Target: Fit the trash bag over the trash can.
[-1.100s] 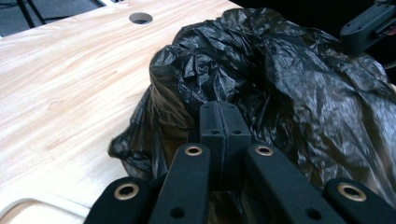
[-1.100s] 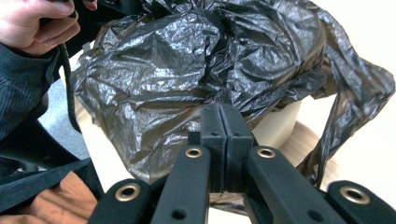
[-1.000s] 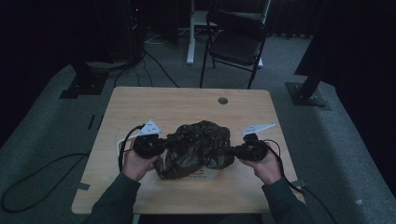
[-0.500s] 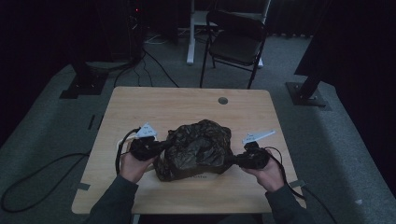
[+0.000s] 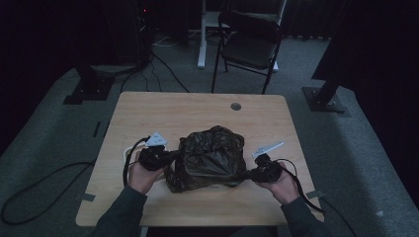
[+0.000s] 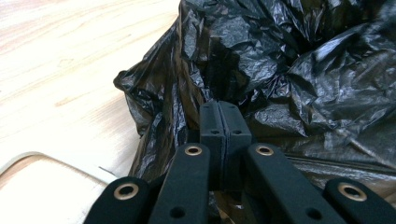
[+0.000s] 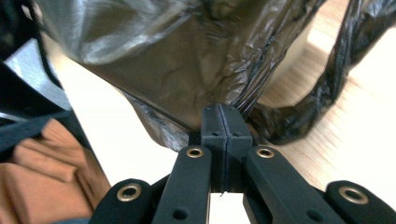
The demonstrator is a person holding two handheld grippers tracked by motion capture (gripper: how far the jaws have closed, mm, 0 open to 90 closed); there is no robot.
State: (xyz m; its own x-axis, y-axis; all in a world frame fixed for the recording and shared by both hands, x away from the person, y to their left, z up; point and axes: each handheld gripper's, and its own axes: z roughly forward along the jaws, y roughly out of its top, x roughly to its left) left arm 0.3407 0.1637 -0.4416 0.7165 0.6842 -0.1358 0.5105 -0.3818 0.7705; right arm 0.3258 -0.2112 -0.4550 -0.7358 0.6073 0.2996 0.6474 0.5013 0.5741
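Both tools pinch opposite edges of the black bag; far tabletop open.

1. My left gripper is matt black, with a pale grey three-cornered plate at its 12 o'clock.
2. My right gripper is black too, its plate at 12 o'clock seen edge-on.
3. A black cable loops off the left gripper at 9 o'clock; another trails from the right at 4 o'clock.
4. In both gripper views I see flat black arms with brass-ringed holes and small dark screw holes.
5. My sleeves are dark grey.
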